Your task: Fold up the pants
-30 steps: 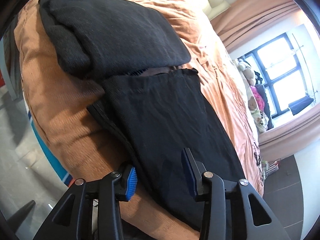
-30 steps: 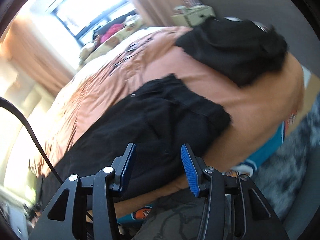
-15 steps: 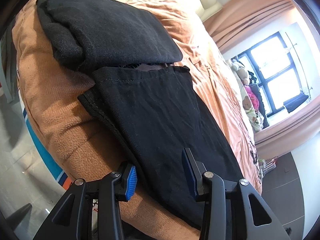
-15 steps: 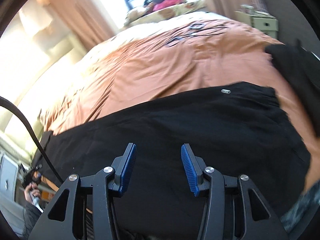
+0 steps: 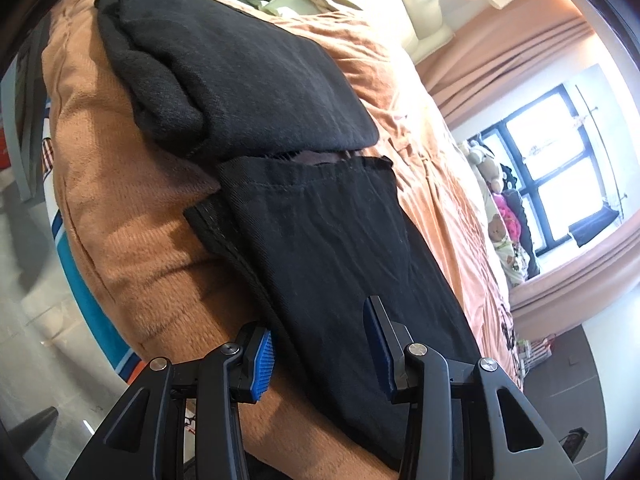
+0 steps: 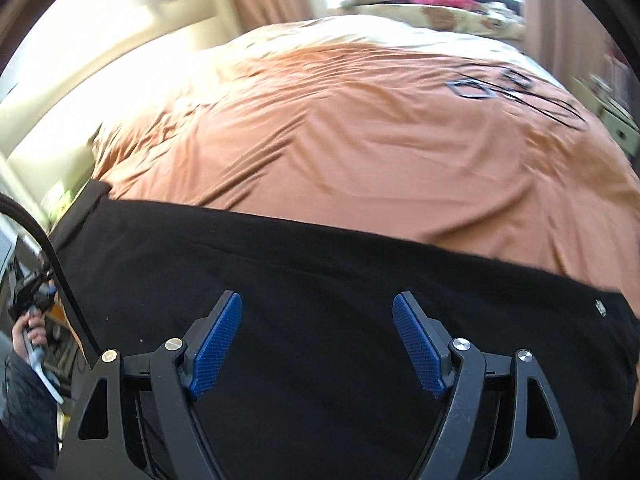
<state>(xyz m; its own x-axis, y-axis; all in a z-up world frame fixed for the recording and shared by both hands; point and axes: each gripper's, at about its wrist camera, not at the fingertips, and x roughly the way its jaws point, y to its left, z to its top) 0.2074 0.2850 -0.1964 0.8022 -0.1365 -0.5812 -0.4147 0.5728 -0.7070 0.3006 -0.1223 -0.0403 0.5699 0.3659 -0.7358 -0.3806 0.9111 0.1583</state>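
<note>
Orange bedding covers the bed (image 6: 360, 128), with curtains and a bright window (image 5: 560, 168) beyond it. Black pants (image 5: 340, 248) lie flat along the bed's near edge, one end just beside a folded dark garment (image 5: 240, 76) stacked near the corner. Left tongs (image 5: 320, 350) hover over the pants' edge, jaws spread wide with nothing between the blue pads. Right tongs (image 6: 316, 340) hang above the broad black cloth (image 6: 320, 272), likewise gaping and gripping nothing.
</note>
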